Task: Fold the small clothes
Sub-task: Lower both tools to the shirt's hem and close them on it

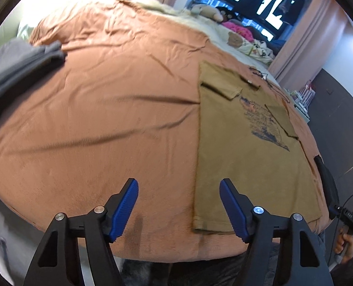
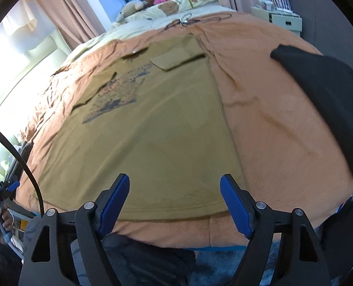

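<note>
One olive T-shirt (image 2: 152, 131) flat on orange bedspread (image 1: 93, 119); two grippers, left gripper (image 1: 179, 205) and right gripper (image 2: 175, 202), both wide, empty.

A bed covered by a wrinkled orange-brown fabric sheet (image 1: 105, 109) carries an olive-tan T-shirt with a dark blue chest print (image 1: 243, 157) at 3 o'clock in the left wrist view, sleeves folded in. Folded grey cloth (image 1: 21, 64) lies at 9 o'clock; a black garment (image 2: 329, 100) beyond the shirt.
</note>
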The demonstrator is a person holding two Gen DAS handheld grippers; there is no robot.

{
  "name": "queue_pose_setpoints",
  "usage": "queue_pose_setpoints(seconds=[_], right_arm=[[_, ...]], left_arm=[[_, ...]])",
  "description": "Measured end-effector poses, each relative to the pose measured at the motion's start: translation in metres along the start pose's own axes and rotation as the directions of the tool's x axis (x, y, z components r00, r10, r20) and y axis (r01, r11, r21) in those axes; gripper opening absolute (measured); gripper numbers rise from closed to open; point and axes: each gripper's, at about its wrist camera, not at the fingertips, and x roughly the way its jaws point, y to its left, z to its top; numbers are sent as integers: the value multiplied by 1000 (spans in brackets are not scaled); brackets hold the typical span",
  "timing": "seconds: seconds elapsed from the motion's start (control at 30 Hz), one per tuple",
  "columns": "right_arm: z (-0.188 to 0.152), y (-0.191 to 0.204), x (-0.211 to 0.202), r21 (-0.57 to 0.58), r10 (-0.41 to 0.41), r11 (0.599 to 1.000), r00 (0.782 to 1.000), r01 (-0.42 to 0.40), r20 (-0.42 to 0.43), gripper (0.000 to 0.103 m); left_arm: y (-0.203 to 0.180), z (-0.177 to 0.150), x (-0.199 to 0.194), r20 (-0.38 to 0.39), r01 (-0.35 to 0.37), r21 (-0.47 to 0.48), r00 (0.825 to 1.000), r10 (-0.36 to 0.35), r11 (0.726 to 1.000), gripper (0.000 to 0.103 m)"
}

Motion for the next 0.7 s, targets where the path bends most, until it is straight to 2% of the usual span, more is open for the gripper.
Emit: queue_pose_setpoints(seconds=[0.3, 0.53, 0.7], right_arm=[[0, -14, 35, 58, -22, 998, 999, 24, -43, 72], [-2, -22, 36, 85, -10, 996, 999, 13, -37, 70], [-7, -31, 30, 110, -24, 994, 1000, 26, -15, 70]], left_arm=[[21, -8, 38, -104, 45, -107, 993, -56, 993, 55], [24, -7, 51, -124, 69, -155, 988, -88, 986, 54], [24, -9, 52, -142, 130, -203, 977, -161, 970, 51]])
